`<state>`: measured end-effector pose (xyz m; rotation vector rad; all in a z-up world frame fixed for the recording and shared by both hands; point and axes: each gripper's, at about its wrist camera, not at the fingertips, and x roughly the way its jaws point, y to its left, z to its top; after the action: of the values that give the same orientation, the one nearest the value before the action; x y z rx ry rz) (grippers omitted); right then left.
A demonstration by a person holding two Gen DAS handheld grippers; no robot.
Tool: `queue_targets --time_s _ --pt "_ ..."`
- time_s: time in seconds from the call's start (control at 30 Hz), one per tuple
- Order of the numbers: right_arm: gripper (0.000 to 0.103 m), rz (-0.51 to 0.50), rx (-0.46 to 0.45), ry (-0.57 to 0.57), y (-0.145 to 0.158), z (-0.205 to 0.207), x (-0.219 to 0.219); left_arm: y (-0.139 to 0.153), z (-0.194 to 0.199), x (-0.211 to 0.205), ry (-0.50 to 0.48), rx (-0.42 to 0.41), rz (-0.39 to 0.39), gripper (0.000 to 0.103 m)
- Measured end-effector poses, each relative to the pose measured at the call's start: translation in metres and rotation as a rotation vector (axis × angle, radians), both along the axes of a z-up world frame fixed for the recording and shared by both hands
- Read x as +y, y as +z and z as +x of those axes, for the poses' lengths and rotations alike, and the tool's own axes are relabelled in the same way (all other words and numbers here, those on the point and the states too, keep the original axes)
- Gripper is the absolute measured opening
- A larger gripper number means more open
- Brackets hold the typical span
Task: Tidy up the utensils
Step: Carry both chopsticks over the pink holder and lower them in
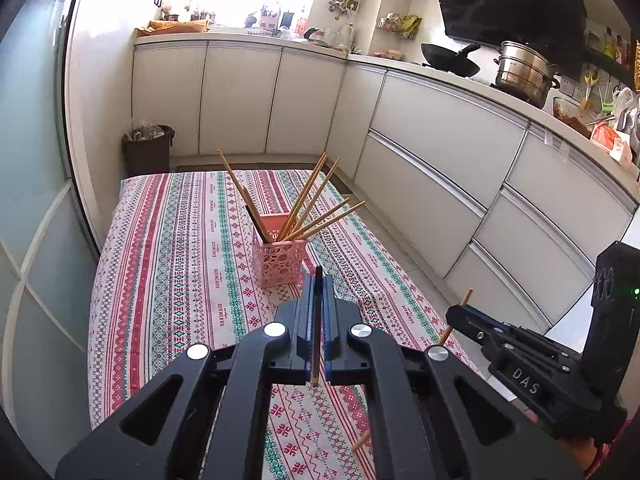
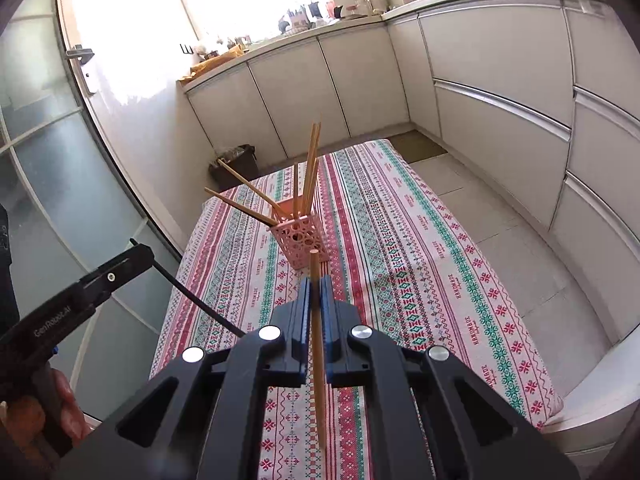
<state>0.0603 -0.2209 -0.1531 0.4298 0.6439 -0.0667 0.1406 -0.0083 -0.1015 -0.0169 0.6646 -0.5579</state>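
A pink perforated holder (image 1: pixel 280 258) stands on the patterned tablecloth (image 1: pixel 180 264) with several wooden chopsticks leaning out of it; it also shows in the right wrist view (image 2: pixel 301 242). My left gripper (image 1: pixel 318 280) is shut on a dark-tipped chopstick (image 1: pixel 317 332), just short of the holder. My right gripper (image 2: pixel 315 282) is shut on a light wooden chopstick (image 2: pixel 317 344), close before the holder. The right gripper also shows at the right of the left wrist view (image 1: pixel 456 314), and the left gripper at the left of the right wrist view (image 2: pixel 136 256).
The small table stands in a kitchen with white cabinets (image 1: pixel 440 152) to the right and behind. A dark bin (image 1: pixel 147 150) sits beyond the table's far left corner. A glass door (image 2: pixel 60 160) is on the left. A tiled floor (image 2: pixel 500 216) lies to the right.
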Motion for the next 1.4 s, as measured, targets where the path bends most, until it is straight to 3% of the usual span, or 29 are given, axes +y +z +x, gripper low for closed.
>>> queue_targets --time_s 0.17,0.37,0.57,0.73,0.9,0.97,1.03,1.1,1.3,1.4 --pt "0.005 0.003 -0.07 -0.015 0.041 -0.01 -0.012 0.027 -0.006 -0.005 -0.006 -0.051 0.011 0.003" --pt "0.005 0.005 -0.175 -0.013 0.117 0.004 -0.032 0.075 0.01 -0.019 0.009 -0.135 0.014 0.003" --pt "0.005 0.025 -0.311 -0.029 0.185 0.03 -0.056 0.113 0.052 -0.035 0.045 -0.204 -0.021 0.003" --pt "0.005 -0.004 -0.388 -0.059 0.211 0.063 -0.068 0.112 0.101 -0.054 0.111 -0.23 0.014 0.003" --pt "0.005 -0.016 -0.411 -0.061 0.207 0.104 -0.069 0.077 0.147 -0.069 0.146 -0.17 0.038 0.003" --pt "0.005 -0.025 -0.406 -0.055 0.197 0.118 -0.068 0.057 0.163 -0.076 0.18 -0.151 0.085 0.004" --pt "0.005 -0.048 -0.405 -0.056 0.184 0.132 -0.063 0.038 0.176 -0.077 0.166 -0.079 0.07 0.007" --pt "0.005 -0.058 -0.389 -0.052 0.17 0.146 -0.06 0.029 0.177 -0.073 0.175 -0.072 0.064 0.011" --pt "0.005 -0.053 -0.343 -0.027 0.143 0.178 -0.049 0.07 0.154 -0.049 0.196 -0.21 0.015 0.011" --pt "0.005 -0.067 -0.338 -0.015 0.137 0.19 -0.038 0.095 0.142 -0.033 0.231 -0.269 -0.015 0.02"
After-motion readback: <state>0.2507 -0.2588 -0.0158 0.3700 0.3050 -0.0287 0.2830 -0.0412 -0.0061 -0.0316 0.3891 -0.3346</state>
